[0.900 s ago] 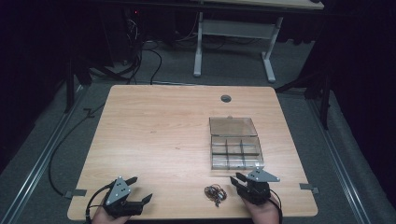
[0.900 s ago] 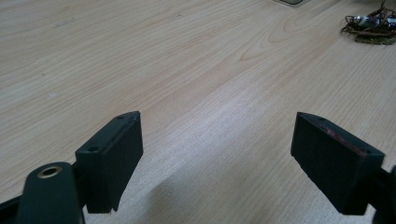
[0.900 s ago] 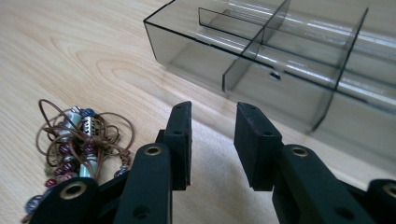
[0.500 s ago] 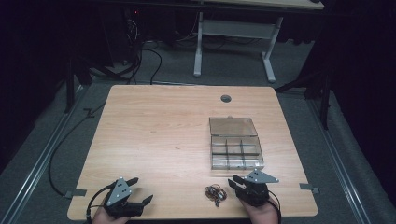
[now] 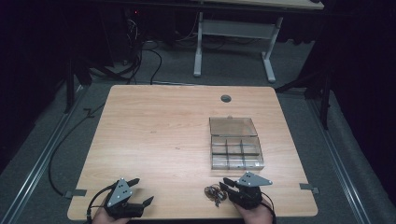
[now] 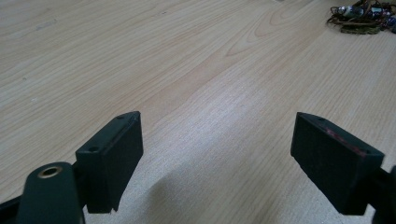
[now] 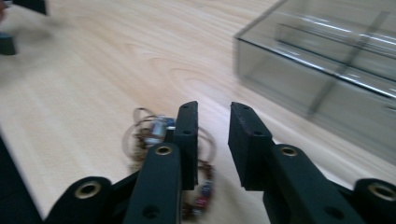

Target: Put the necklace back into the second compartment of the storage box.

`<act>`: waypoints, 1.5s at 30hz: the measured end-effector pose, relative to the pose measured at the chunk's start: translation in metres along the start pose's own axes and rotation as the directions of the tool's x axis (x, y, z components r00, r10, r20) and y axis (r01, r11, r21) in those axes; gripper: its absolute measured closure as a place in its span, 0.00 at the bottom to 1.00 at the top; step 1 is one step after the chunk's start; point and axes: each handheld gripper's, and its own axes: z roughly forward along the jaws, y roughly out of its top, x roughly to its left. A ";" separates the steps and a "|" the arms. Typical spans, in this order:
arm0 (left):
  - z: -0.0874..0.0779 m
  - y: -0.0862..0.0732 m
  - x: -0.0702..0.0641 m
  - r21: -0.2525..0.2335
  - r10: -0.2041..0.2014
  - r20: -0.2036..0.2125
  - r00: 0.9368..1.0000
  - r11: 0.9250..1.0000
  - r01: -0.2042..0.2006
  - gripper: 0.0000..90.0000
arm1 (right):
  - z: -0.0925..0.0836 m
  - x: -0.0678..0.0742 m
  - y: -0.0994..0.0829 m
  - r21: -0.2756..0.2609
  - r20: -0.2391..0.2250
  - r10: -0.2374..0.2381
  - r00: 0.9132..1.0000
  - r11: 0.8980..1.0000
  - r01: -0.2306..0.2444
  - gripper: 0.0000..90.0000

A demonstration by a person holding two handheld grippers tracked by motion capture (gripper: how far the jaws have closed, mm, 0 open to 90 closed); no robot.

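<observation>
on the table [image 5: 154, 135], clear compartment box [image 5: 236, 149] lies open.

- The high view looks forward and down from above the person's side, well back, and takes in the whole wooden table [image 5: 159, 135] plus the floor beyond at 12 o'clock.
- The left gripper view sits low and close over the tabletop, facing along its wide-set jaws; the tangle of bracelets [image 6: 359, 18] lies far off at 1 o'clock.
- The right gripper view rides just above the same bracelets [image 7: 154, 133], with the clear compartment box [image 7: 327, 70] at 2 o'clock.
- All three views share those bracelets [image 5: 215, 193]; the high view and the right gripper view share the box [image 5: 236, 149].
</observation>
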 end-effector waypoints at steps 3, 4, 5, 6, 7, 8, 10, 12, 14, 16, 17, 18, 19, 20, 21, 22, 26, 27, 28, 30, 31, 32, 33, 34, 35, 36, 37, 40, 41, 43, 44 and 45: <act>0.000 0.000 0.000 0.004 0.003 0.000 1.000 1.000 -0.003 0.19 | 0.003 0.009 0.001 0.015 -0.045 -0.028 0.999 0.999 0.029 0.95; 0.000 0.000 0.000 0.004 0.004 0.000 1.000 1.000 -0.004 0.19 | 0.004 0.011 0.002 0.025 -0.054 -0.035 0.998 0.999 0.036 0.98; 0.000 0.000 0.000 0.004 0.005 0.000 1.000 1.000 -0.005 0.19 | 0.005 0.013 0.002 0.033 -0.062 -0.041 0.997 0.999 0.043 1.00; 0.000 0.000 0.000 0.004 0.004 0.000 1.000 1.000 -0.004 0.19 | 0.007 0.015 0.002 0.042 -0.068 -0.043 0.997 0.998 0.046 1.00; 0.000 0.000 0.000 0.003 0.003 0.001 1.000 1.000 -0.003 0.19 | 0.009 0.016 0.002 0.051 -0.079 -0.043 0.996 0.998 0.047 1.00; 0.000 0.000 0.000 0.002 0.003 0.003 1.000 1.000 -0.003 0.19 | 0.011 0.018 0.001 0.062 -0.084 -0.047 0.995 0.997 0.052 1.00; 0.000 0.000 0.000 0.004 0.007 0.006 1.000 1.000 -0.007 0.19 | 0.015 0.022 0.001 0.088 -0.086 -0.058 0.995 0.994 0.066 1.00; 0.000 0.000 0.000 0.006 0.009 0.009 1.000 1.000 -0.009 0.19 | 0.017 0.024 0.001 0.096 -0.091 -0.065 0.994 0.993 0.074 1.00; 0.000 0.000 0.000 0.007 0.010 0.011 1.000 1.000 -0.010 0.19 | 0.019 0.025 0.001 0.104 -0.091 -0.067 0.994 0.992 0.077 1.00; 0.000 0.000 0.000 0.008 0.011 0.013 1.000 1.000 -0.011 0.19 | 0.021 0.024 -0.001 0.118 -0.081 -0.070 0.994 0.990 0.079 1.00; 0.000 0.000 0.000 0.008 0.011 0.013 1.000 1.000 -0.011 0.19 | 0.021 0.023 -0.001 0.120 -0.081 -0.066 0.995 0.990 0.075 1.00; 0.000 0.000 0.000 0.009 0.012 0.015 1.000 1.000 -0.012 0.19 | 0.021 0.022 -0.001 0.120 -0.085 -0.054 0.995 0.991 0.064 1.00; 0.000 0.000 0.000 0.009 0.011 0.015 1.000 1.000 -0.011 0.19 | 0.021 0.021 -0.001 0.120 -0.086 -0.049 0.995 0.991 0.060 1.00; 0.000 0.000 0.000 0.008 0.009 0.013 1.000 1.000 -0.009 0.19 | 0.021 0.020 -0.001 0.120 -0.080 -0.050 0.996 0.991 0.059 1.00; 0.000 0.000 0.000 0.009 0.009 0.013 1.000 1.000 -0.009 0.19 | 0.020 0.020 -0.001 0.123 -0.076 -0.044 0.996 0.991 0.054 1.00; 0.001 0.000 0.000 0.010 0.009 0.012 1.000 1.000 -0.010 0.19 | 0.020 0.020 -0.001 0.124 -0.072 -0.047 0.996 0.991 0.056 1.00; 0.001 0.001 0.000 0.011 0.010 0.014 1.000 1.000 -0.011 0.19 | 0.017 0.019 -0.002 0.129 -0.049 -0.055 0.997 0.990 0.060 1.00; 0.001 0.000 0.000 0.007 0.009 0.016 1.000 1.000 -0.009 0.19 | 0.016 0.017 -0.003 0.127 -0.044 -0.055 0.997 0.990 0.061 1.00; 0.000 0.000 0.000 0.005 0.007 0.017 1.000 1.000 -0.007 0.19 | 0.015 0.016 -0.003 0.128 -0.042 -0.050 0.998 0.990 0.055 1.00; 0.000 0.000 0.000 0.004 0.005 0.018 1.000 1.000 -0.005 0.19 | 0.012 0.012 -0.005 0.127 -0.019 -0.045 0.999 0.991 0.047 1.00; 0.000 0.001 0.001 0.005 0.004 0.017 1.000 1.000 -0.005 0.19 | 0.011 0.010 -0.005 0.127 -0.013 -0.047 0.999 0.991 0.048 1.00; 0.001 0.001 0.000 0.006 0.004 0.017 1.000 1.000 -0.005 0.19 | 0.009 0.009 -0.006 0.125 -0.007 -0.043 0.999 0.991 0.044 1.00; 0.001 0.001 0.000 0.006 0.005 0.016 1.000 1.000 -0.005 0.19 | 0.007 0.006 -0.007 0.125 0.004 -0.040 0.999 0.991 0.039 1.00; 0.001 0.000 0.000 0.007 0.005 0.016 1.000 1.000 -0.006 0.19 | 0.006 0.004 -0.008 0.124 0.011 -0.038 0.999 0.992 0.036 1.00; 0.000 0.000 0.000 0.007 0.006 0.015 1.000 1.000 -0.006 0.19 | 0.004 0.002 -0.009 0.124 0.020 -0.036 0.999 0.992 0.034 1.00; 0.000 0.000 0.000 0.007 0.006 0.015 1.000 1.000 -0.006 0.19 | 0.002 0.000 -0.010 0.121 0.031 -0.031 0.999 0.992 0.027 1.00; 0.001 0.000 0.000 0.008 0.006 0.016 1.000 1.000 -0.007 0.19 | 0.000 -0.002 -0.010 0.121 0.038 -0.028 0.999 0.992 0.023 1.00; 0.001 0.000 0.000 0.009 0.008 0.017 1.000 1.000 -0.009 0.19 | -0.005 -0.009 -0.013 0.121 0.063 -0.021 0.998 0.993 0.014 1.00; 0.001 0.000 0.000 0.009 0.008 0.017 1.000 1.000 -0.008 0.19 | -0.006 -0.010 -0.014 0.120 0.069 -0.019 0.997 0.993 0.011 1.00; 0.001 0.000 0.000 0.009 0.008 0.017 1.000 1.000 -0.008 0.19 | -0.011 -0.015 -0.016 0.118 0.087 -0.008 0.996 0.993 -0.003 1.00; 0.001 0.000 0.000 0.009 0.008 0.017 1.000 1.000 -0.008 0.19 | -0.013 -0.017 -0.017 0.117 0.094 0.001 0.996 0.993 -0.012 1.00; 0.001 0.000 0.000 0.010 0.010 0.017 1.000 1.000 -0.010 0.19 | -0.015 -0.020 -0.018 0.115 0.102 0.010 0.995 0.993 -0.022 1.00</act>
